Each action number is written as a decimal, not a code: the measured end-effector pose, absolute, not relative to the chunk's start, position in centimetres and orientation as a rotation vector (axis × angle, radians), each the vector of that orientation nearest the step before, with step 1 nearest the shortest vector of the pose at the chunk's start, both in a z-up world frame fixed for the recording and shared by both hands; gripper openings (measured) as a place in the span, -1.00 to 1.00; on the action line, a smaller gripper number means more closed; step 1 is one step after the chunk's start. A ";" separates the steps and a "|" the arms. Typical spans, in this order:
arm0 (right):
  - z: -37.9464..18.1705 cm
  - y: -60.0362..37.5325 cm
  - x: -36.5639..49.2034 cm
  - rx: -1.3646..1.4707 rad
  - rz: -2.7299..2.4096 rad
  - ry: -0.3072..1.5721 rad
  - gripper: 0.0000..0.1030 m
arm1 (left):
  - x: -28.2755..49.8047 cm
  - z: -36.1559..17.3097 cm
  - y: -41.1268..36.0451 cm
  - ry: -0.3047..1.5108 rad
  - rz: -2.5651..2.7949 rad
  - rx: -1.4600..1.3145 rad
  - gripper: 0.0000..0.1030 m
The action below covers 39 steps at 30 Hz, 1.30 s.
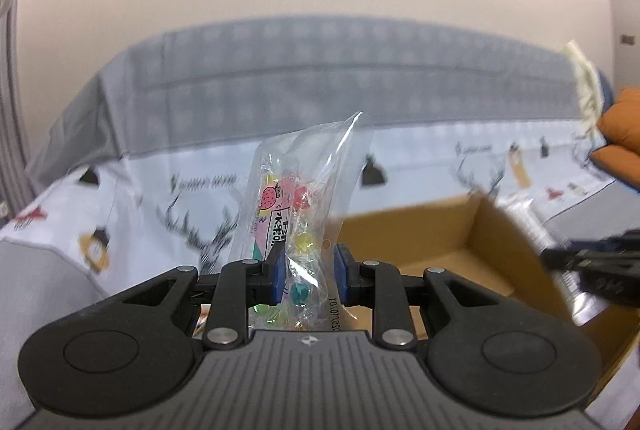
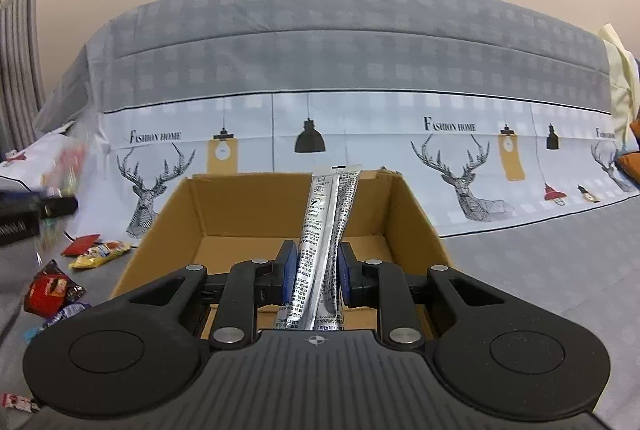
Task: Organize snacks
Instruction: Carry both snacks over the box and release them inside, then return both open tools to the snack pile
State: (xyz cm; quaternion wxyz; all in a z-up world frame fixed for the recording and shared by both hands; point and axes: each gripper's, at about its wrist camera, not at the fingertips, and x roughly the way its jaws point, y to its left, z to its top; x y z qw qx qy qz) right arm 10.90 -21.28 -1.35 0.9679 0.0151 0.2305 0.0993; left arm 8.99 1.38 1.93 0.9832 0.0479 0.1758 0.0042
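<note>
Silver stick sachets [image 2: 326,242] sit clamped in the right claw [image 2: 318,276] above the open cardboard box [image 2: 416,214], ready for dropping; the left claw [image 1: 309,276] clamps a clear candy bag [image 1: 298,202].

Brown cardboard box [image 2: 224,218], silver sachet [image 2: 320,242] with black print, grey-checked cloth [image 2: 340,42] with deer and lamp motifs.

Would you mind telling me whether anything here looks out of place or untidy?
Yes: several snack packets lie scattered on the grey cover left of the cardboard box, outside it. The box looks empty in the part that shows.
</note>
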 end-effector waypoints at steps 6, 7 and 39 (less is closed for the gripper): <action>-1.7 -21.5 10.9 0.019 0.186 0.481 -0.52 | 8.3 2.8 -0.8 0.263 -0.059 0.078 -0.47; -1.7 -21.5 10.9 0.015 0.184 0.482 -0.53 | 8.2 2.9 -1.1 0.256 -0.068 0.077 -0.47; -2.7 -20.4 11.6 0.025 0.093 0.515 0.18 | 9.5 1.5 -2.2 0.317 -0.197 0.010 -0.18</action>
